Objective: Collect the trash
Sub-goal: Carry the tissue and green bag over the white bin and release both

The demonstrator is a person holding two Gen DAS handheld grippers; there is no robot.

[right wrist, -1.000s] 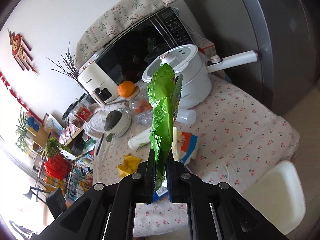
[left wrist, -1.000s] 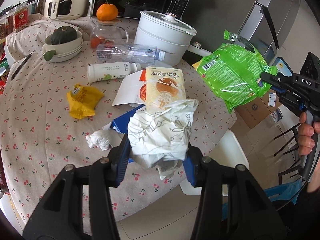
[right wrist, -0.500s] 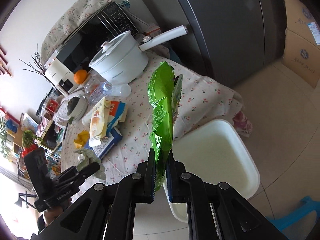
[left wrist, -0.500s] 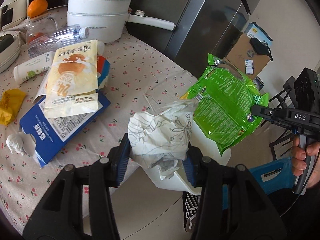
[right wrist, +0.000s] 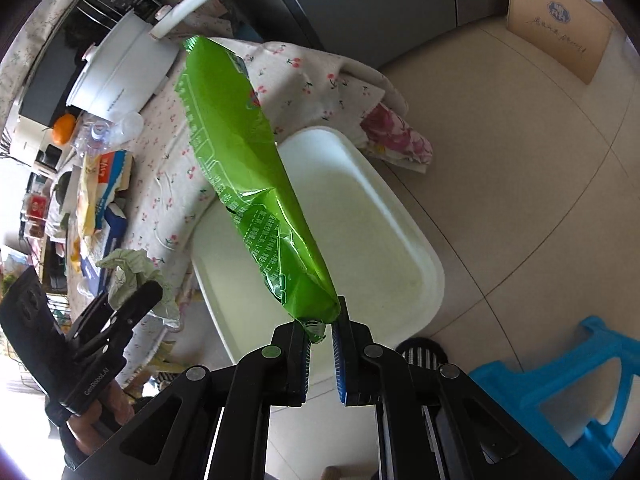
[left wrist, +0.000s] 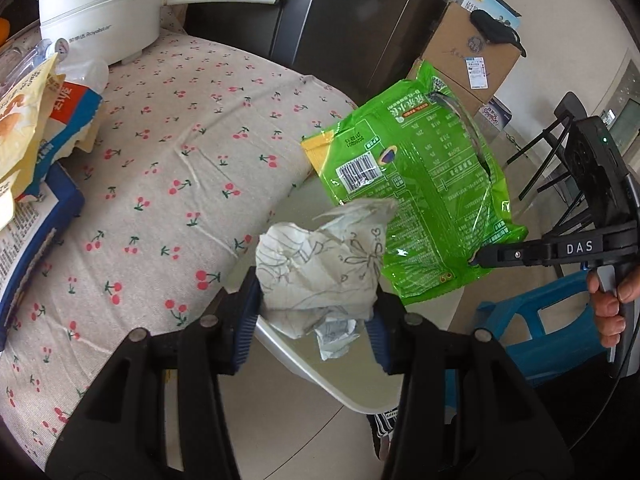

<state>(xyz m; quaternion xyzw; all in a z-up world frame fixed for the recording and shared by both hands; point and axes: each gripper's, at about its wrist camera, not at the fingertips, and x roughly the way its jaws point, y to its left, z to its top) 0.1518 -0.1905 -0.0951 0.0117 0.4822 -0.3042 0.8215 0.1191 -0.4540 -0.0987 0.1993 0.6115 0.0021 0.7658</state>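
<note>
- The left gripper is clamped on a crumpled white paper wrapper printed with line drawings, pinched between its blue-padded fingers; a torn scrap hangs below the wad.
- Directly beneath and ahead of that gripper lies the rim of a white plastic bin, standing on the tiled floor just beside the table's edge.
- To the left of the left gripper spreads the cherry-print tablecloth; further left on it sit a blue carton and a yellow snack packet, and ahead a white electric pot with a long handle.
- The right gripper holds a green snack bag by its bottom corner, though the fingers show a gap around that thin edge; the bag stretches away from it, hanging over the open white bin.
- To the right of the right gripper stands a blue plastic stool; far ahead, a cardboard box rests on the floor.
</note>
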